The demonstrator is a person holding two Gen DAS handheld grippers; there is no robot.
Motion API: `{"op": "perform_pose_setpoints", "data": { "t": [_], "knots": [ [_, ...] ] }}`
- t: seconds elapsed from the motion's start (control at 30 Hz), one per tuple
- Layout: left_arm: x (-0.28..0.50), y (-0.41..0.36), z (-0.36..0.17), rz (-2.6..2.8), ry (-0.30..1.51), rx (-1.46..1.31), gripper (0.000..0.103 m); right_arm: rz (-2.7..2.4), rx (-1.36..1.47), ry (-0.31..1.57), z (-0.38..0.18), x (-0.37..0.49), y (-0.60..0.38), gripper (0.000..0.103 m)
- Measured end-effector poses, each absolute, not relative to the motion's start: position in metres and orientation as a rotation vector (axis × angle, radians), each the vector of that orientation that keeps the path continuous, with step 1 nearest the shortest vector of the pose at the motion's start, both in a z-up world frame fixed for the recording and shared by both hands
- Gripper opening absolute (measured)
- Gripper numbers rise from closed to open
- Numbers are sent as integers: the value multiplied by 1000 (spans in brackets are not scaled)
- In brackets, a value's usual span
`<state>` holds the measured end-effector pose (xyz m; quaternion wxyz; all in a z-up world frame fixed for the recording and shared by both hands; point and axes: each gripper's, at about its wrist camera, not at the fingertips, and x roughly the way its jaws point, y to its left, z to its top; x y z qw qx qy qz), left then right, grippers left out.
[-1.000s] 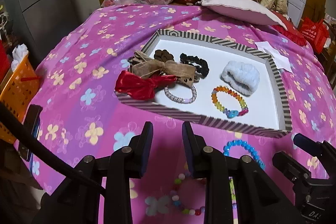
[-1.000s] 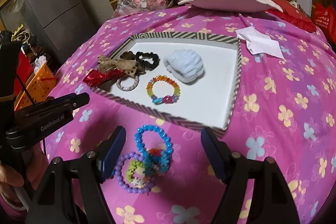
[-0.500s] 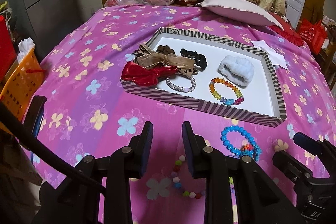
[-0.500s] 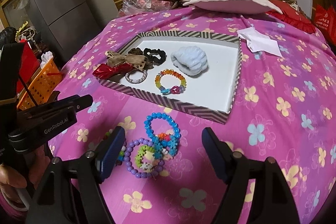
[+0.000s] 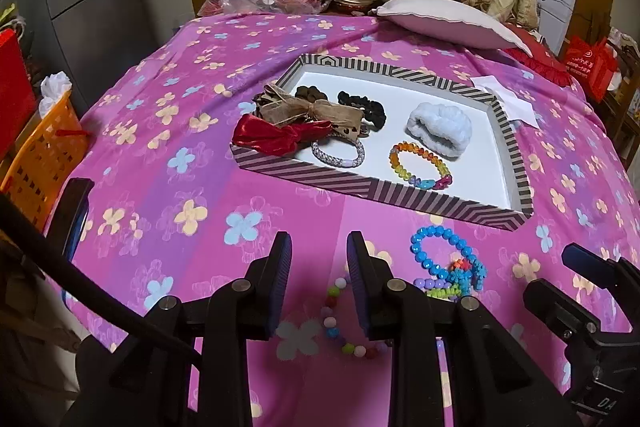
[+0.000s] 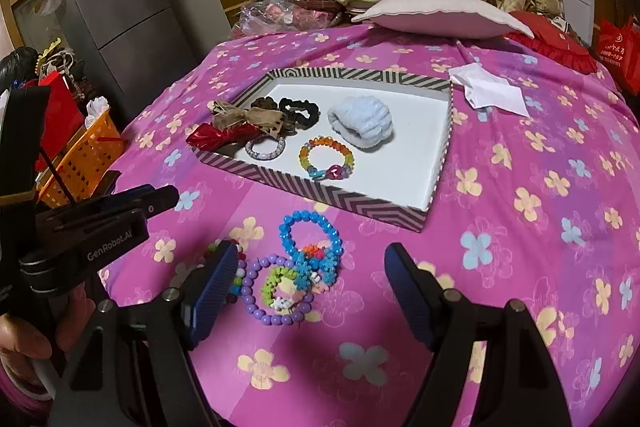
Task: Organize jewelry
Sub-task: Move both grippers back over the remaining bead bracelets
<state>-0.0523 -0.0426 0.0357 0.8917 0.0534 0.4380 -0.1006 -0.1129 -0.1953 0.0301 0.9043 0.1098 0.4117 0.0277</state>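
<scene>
Both grippers have drawn back toward the near edge, so the spread-apart right gripper [image 6: 308, 291] frames the loose bracelets [image 6: 296, 267] lying near the tray [image 6: 332, 197], while the left gripper [image 5: 319, 279] hovers part-open, empty.

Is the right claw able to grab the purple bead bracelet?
Probably yes. The right claw is open, with the purple bead bracelet lying between its fingers, though other bracelets overlap it.
</scene>
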Motion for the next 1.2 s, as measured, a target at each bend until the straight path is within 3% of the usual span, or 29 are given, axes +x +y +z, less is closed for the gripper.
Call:
{"op": "perform_pose_setpoints", "data": {
  "t": [0.9, 1.2],
  "knots": [
    [-55, -9, 25, -213, 981, 16, 49, 44, 187, 891, 8, -127, -196, 78],
    [-46, 9, 7, -217, 1058, -43, 49, 67, 165, 941, -15, -114, -193, 65]
  ]
}}
